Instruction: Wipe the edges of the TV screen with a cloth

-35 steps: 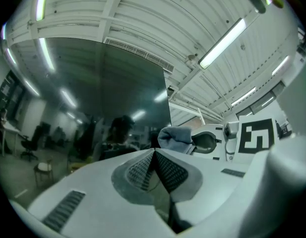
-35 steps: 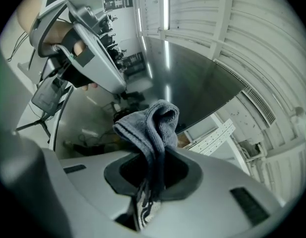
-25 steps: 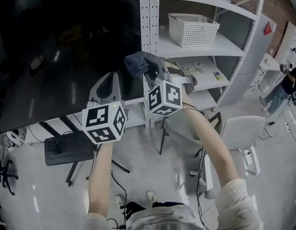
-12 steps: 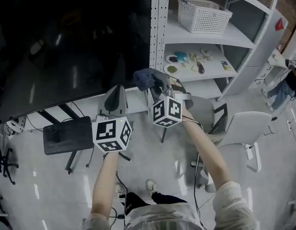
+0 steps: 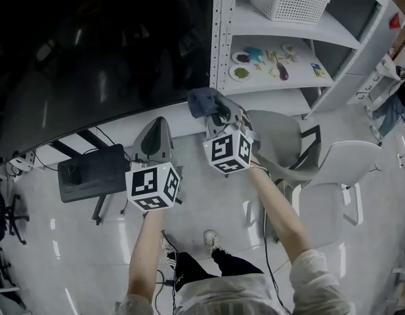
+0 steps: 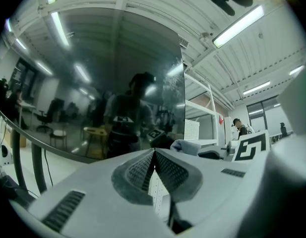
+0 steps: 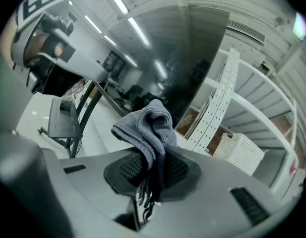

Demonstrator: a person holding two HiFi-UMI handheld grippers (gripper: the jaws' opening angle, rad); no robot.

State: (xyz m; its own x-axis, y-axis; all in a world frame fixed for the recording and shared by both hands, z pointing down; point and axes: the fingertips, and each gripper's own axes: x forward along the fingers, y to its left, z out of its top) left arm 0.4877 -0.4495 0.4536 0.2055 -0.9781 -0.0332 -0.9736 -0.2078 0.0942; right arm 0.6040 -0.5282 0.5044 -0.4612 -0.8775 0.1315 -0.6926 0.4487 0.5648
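Cloth clamped in right gripper, at lower corner of TV screen, left gripper closed empty below edge

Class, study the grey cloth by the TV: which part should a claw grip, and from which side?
Grip the cloth by its gathered folds, coming from the side away from the TV screen. The right claw is shut on it that way: the bunched wad sticks out past the tips, so cloth, not plastic, would probably meet the screen edge.
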